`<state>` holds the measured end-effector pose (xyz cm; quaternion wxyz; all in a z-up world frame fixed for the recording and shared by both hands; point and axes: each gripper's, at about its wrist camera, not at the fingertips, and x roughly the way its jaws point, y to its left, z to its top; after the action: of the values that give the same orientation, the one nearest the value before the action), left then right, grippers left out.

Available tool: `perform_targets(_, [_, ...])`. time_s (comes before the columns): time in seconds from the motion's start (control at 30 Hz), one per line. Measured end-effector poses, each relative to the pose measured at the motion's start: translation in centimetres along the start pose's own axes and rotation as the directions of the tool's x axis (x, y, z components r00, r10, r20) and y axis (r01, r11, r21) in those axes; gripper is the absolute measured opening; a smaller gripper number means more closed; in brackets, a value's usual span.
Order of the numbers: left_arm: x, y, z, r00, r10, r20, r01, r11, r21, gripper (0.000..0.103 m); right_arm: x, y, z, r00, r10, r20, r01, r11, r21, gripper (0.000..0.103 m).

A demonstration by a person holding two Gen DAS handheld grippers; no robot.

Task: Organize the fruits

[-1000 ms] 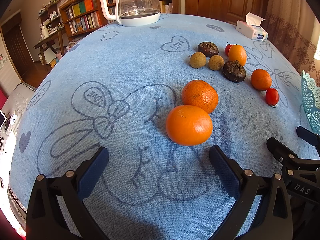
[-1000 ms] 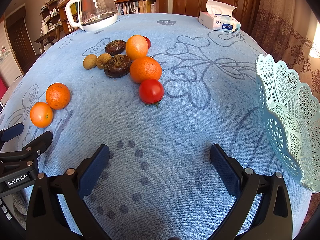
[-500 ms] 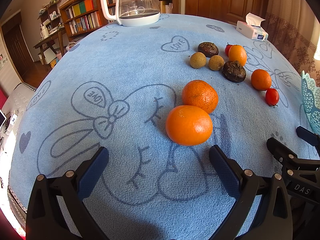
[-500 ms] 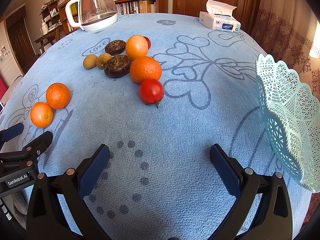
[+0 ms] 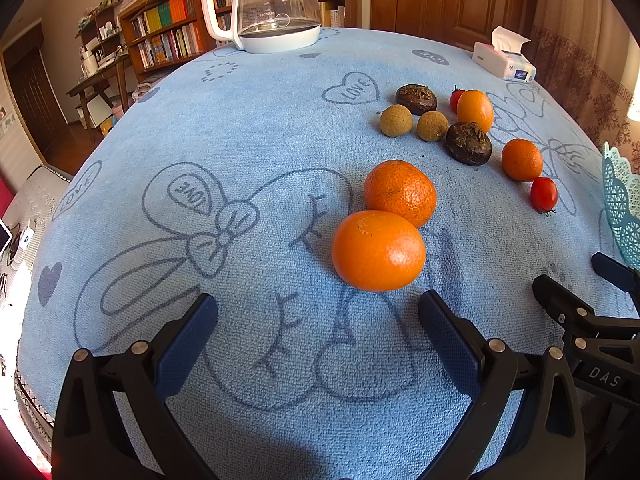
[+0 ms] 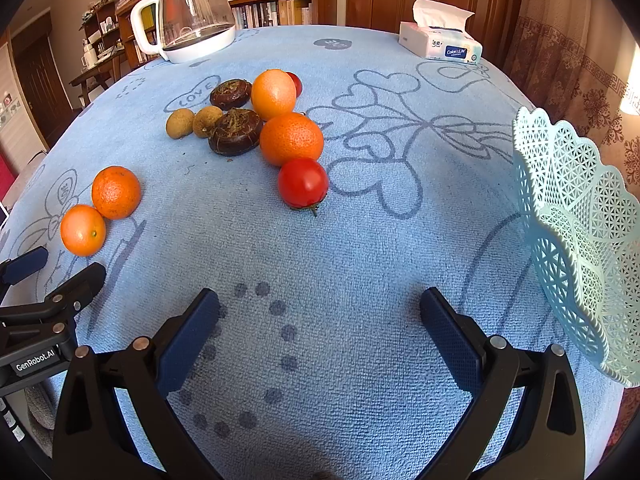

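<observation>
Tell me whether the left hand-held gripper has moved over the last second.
No. In the left wrist view the left hand-held gripper frames the nearest orange and the glass kettle exactly as before, jaws open.

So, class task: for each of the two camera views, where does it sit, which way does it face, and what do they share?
Left wrist: on the left gripper, fingers wide apart, facing two oranges; the right gripper's side shows at right.
Right wrist: on the right gripper, open, facing a tomato and basket; the left gripper shows at left.
Shared: oranges, tomato, kettle, tissue box.
</observation>
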<state>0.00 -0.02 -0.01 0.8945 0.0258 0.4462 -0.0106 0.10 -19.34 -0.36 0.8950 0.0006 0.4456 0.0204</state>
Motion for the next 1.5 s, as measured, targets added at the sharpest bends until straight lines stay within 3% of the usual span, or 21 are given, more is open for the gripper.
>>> perform_targets(0.53, [0.0,0.0,0.0,1.000,-0.002,0.000,0.002,1.000,-0.001,0.098,-0.1,0.0,0.0,1.000,0.000,-0.001,0.000,1.000,0.000,0.101])
perform_targets(0.7, [-0.5,0.7,0.3,0.998,-0.056,0.023,0.057,0.998,-0.035,0.098,-0.3,-0.2,0.0,1.000,0.008,0.002,-0.008,1.000,0.005,0.101])
perform_targets(0.87, [-2.0,2.6,0.2,0.992,-0.099,0.072,0.106,0.989,-0.098,0.098,-0.7,-0.8,0.0,0.998,0.063,0.021,-0.064,0.997,0.040,0.101])
perform_targets(1.07, [-4.2,2.0,0.8,0.986,-0.037,0.166,0.047,0.997,-0.056,0.098,-2.7,-2.2,0.4,0.987,0.141,0.077,-0.148,0.985,0.094,0.101])
perform_targets(1.5, [-1.9,-0.3,1.9,0.988,-0.080,0.135,0.082,0.997,-0.007,0.096,-3.8,-1.8,2.7,0.973,0.205,0.108,-0.212,0.976,0.054,0.101])
